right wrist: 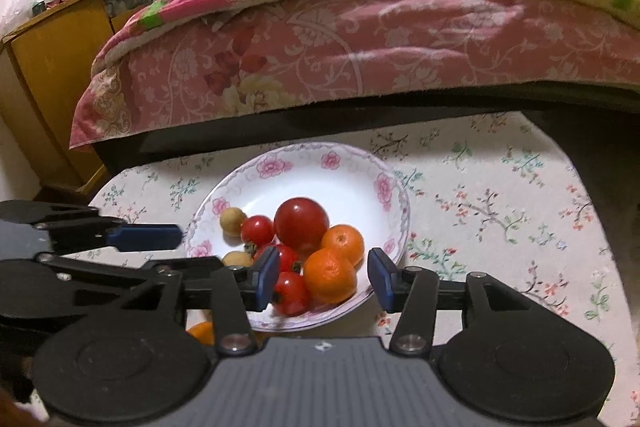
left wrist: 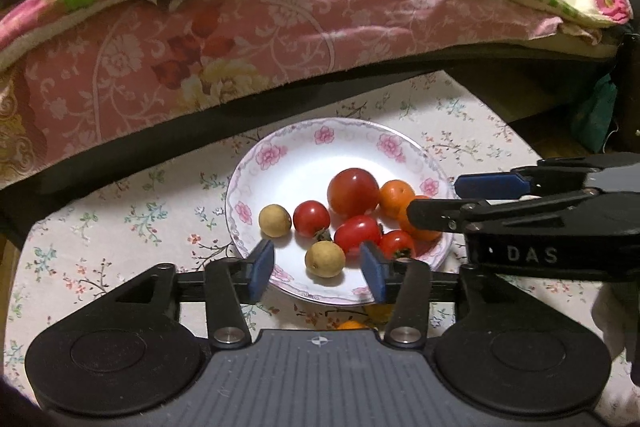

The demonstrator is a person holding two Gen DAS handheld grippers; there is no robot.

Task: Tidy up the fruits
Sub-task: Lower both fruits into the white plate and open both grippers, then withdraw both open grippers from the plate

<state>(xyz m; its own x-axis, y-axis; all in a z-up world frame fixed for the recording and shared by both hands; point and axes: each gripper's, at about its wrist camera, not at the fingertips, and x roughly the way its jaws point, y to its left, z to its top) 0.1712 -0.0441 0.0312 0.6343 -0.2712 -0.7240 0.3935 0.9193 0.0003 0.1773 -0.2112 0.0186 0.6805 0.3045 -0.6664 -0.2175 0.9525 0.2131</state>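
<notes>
A white plate with a pink flower rim (left wrist: 280,155) holds a big tomato (left wrist: 353,191), three small tomatoes, two oranges (left wrist: 397,198) and two longans. My left gripper (left wrist: 318,269) is open over the plate's near edge. One longan (left wrist: 325,259) lies between its blue pads with a gap on each side. In the right wrist view my right gripper (right wrist: 323,279) is open too, and the nearer orange (right wrist: 330,275) sits between its pads, untouched. Each gripper shows at the side of the other's view: the right gripper (left wrist: 434,199) and the left gripper (right wrist: 200,249).
The plate (right wrist: 360,163) stands on a floral tablecloth (right wrist: 500,211). Another orange (right wrist: 202,333) lies on the cloth just in front of the plate, partly hidden by the grippers. A bed with a pink floral cover (right wrist: 360,39) runs close behind the table. A wooden cabinet (right wrist: 48,67) stands at the far left.
</notes>
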